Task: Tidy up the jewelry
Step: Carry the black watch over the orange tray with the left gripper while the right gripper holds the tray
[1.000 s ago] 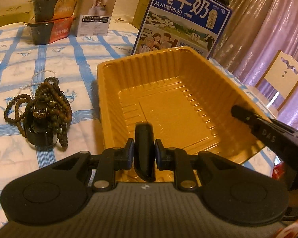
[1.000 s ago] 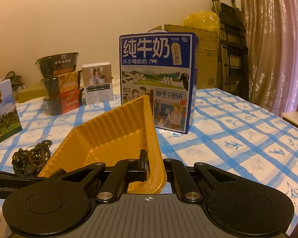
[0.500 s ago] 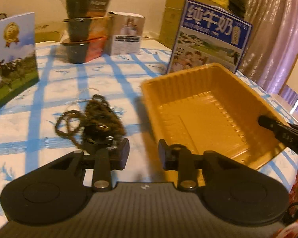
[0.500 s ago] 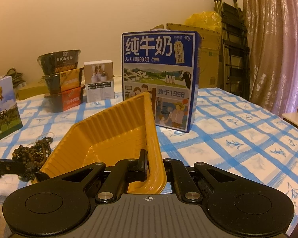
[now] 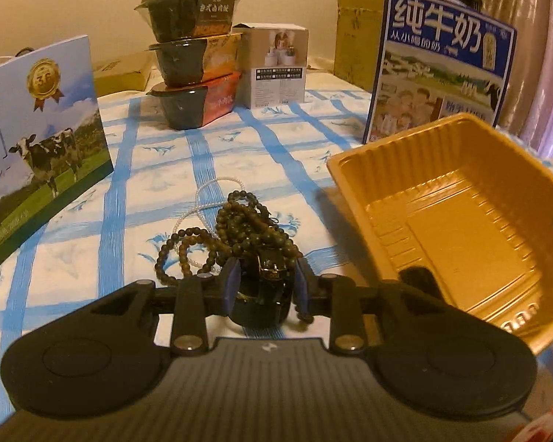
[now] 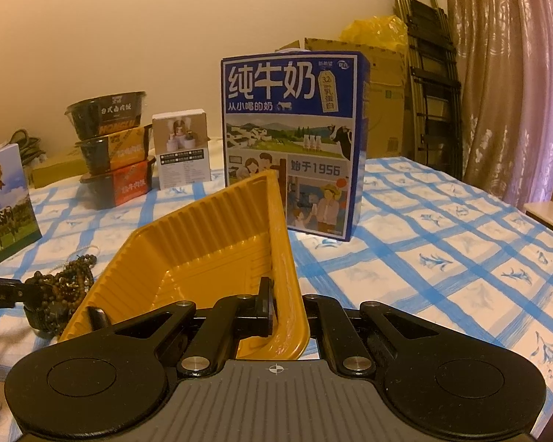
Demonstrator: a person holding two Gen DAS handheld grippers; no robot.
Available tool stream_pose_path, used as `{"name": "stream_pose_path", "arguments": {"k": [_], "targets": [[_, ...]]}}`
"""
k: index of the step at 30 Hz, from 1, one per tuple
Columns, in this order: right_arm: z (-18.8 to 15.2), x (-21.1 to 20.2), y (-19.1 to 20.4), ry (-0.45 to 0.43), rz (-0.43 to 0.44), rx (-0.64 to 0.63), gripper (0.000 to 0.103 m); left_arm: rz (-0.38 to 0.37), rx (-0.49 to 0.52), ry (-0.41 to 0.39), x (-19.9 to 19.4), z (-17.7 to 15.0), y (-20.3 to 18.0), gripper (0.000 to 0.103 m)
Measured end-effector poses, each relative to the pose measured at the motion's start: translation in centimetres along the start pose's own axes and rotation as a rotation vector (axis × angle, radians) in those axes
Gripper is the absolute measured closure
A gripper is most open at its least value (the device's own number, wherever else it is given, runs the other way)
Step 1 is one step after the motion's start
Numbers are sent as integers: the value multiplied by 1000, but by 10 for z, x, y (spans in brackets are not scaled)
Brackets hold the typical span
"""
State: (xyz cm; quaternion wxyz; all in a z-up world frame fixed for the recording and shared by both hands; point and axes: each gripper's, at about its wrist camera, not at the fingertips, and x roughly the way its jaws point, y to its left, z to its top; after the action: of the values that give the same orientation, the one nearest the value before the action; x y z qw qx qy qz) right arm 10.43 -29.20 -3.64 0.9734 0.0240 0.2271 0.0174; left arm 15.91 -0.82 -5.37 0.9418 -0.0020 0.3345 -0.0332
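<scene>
Place: a lived-in room of a home, used partly for storage.
Table: a blue-checked cloth (image 6: 442,243) with small printed motifs.
Groceries: a blue milk carton box (image 6: 291,140), stacked instant-meal bowls (image 6: 110,147), a small white product box (image 6: 182,147).
Walls: plain cream paint, warm lamp light.
Corner: pinkish patterned curtains (image 6: 505,84), a folded stepladder (image 6: 429,73), cardboard boxes (image 6: 383,84) with a yellow bag (image 6: 376,29) on top.

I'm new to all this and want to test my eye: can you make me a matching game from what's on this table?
Things:
1. yellow ribbed plastic tray
2. dark wooden bead strands
3. blue milk carton
4. stacked black meal bowls

Places:
A. standing just behind the tray
B. pinched at its rim by the right gripper
C. far left, by the wall
D. heaped on the cloth, left of the tray

Pairs: 1-B, 2-D, 3-A, 4-C
</scene>
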Motion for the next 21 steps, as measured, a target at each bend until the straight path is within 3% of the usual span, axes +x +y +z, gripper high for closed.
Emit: {"name": "stream_pose_path", "arguments": {"k": [1, 3, 6, 12, 21], "targets": [[0, 0, -1, 1, 0, 2, 98, 1, 2, 5, 3, 0, 0, 76], [0, 0, -1, 3, 1, 4, 98, -5, 1, 7, 5, 0, 1, 89], [-1, 1, -3, 6, -1, 9, 98, -12, -11, -11, -2, 2, 7, 89], [0, 1, -3, 5, 4, 11, 98, -78, -129, -57, -36, 4, 35, 89], [1, -1, 3, 3, 8, -6, 98, -144, -215, -50, -75, 3, 50, 89]]}}
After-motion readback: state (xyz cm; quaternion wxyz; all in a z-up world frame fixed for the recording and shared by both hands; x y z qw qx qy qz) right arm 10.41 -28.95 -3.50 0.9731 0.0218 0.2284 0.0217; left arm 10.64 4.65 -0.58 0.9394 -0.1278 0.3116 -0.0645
